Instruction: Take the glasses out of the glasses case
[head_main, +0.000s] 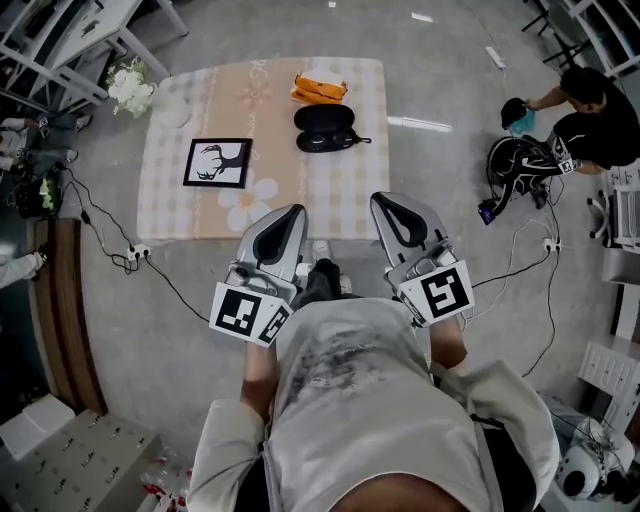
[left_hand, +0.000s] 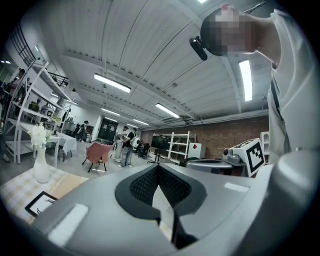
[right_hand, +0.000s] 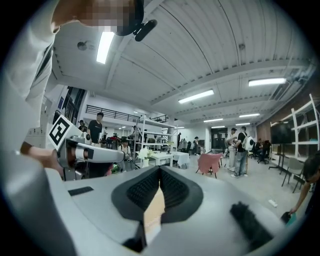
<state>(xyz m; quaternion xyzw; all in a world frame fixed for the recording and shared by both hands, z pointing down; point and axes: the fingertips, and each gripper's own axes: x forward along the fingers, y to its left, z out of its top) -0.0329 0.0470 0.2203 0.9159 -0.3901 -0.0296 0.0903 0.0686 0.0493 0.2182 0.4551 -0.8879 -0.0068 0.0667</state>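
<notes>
A black glasses case (head_main: 323, 128) lies on the far half of the small table (head_main: 200, 215), showing two dark oval halves. I cannot make out any glasses in it. An orange object (head_main: 320, 88) lies just beyond it. My left gripper (head_main: 291, 211) and right gripper (head_main: 384, 199) are held close to my chest, short of the table's near edge and well away from the case. Both are shut with nothing between the pads. The left gripper view shows its jaws (left_hand: 157, 168) closed, and the right gripper view shows the same (right_hand: 160, 170). Neither gripper view shows the case.
A framed black-and-white picture (head_main: 217, 163) lies on the table's left side, and a vase of white flowers (head_main: 130, 88) stands at its far left corner. Cables run over the floor on both sides. A person (head_main: 590, 110) crouches at the far right. Shelving stands at the far left.
</notes>
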